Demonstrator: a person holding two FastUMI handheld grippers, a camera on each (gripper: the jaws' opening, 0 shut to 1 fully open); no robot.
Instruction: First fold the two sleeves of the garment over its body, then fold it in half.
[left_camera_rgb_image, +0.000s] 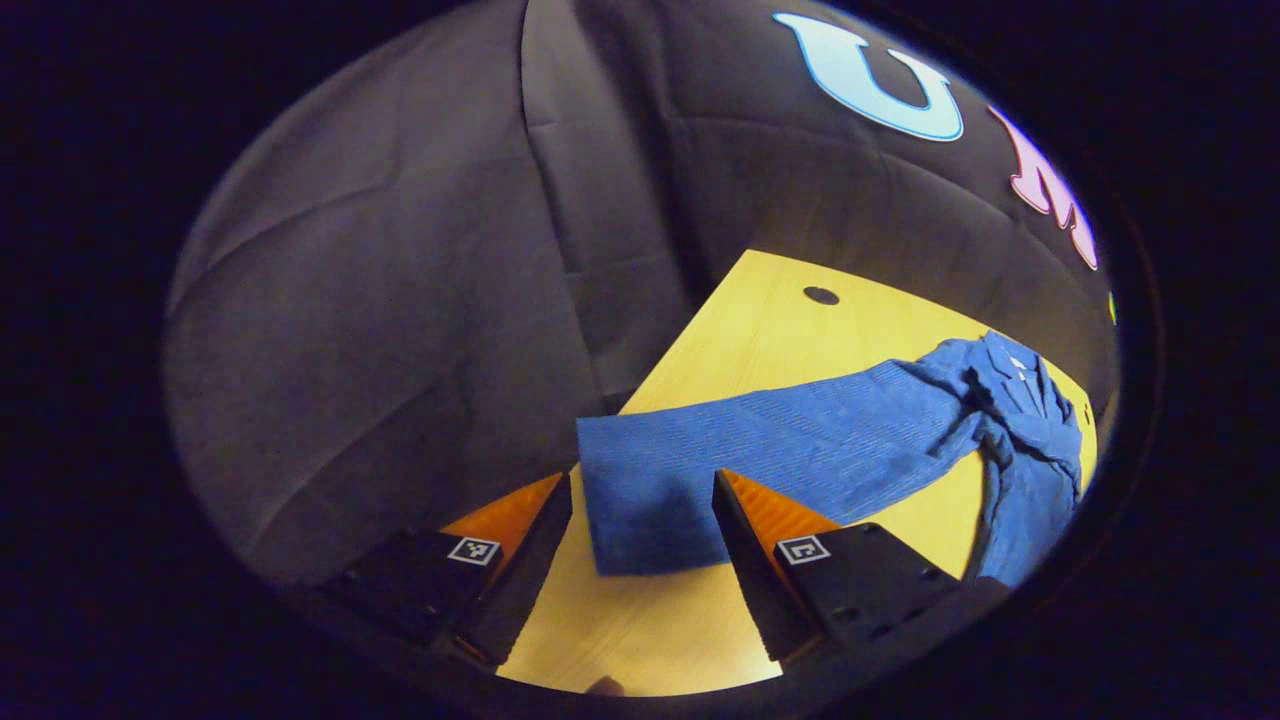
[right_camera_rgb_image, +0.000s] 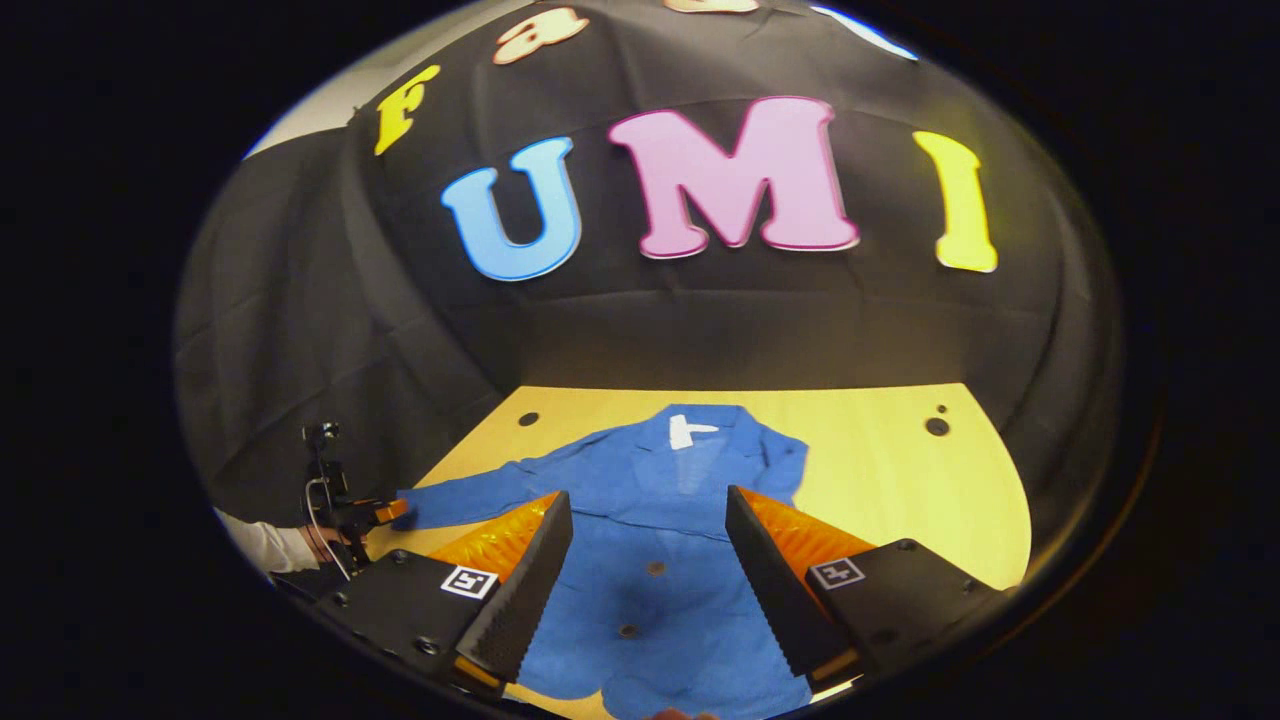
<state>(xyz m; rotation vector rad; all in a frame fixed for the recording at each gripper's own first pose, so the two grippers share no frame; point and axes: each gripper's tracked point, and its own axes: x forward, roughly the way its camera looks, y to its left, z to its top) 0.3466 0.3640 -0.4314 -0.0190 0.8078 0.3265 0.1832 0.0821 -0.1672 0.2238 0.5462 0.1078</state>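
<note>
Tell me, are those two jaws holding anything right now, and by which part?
Nothing is held. The left gripper stands open over the cuff end of the blue jacket's sleeve; the right gripper hangs open above its body.

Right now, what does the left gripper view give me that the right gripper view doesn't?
Left gripper view: the sleeve cuff close up, flat on the table, lying between the open left gripper. Right gripper view: the jacket's collar, buttons and front beneath the open right gripper, plus the other sleeve. Both: the blue jacket, nothing gripped.
</note>
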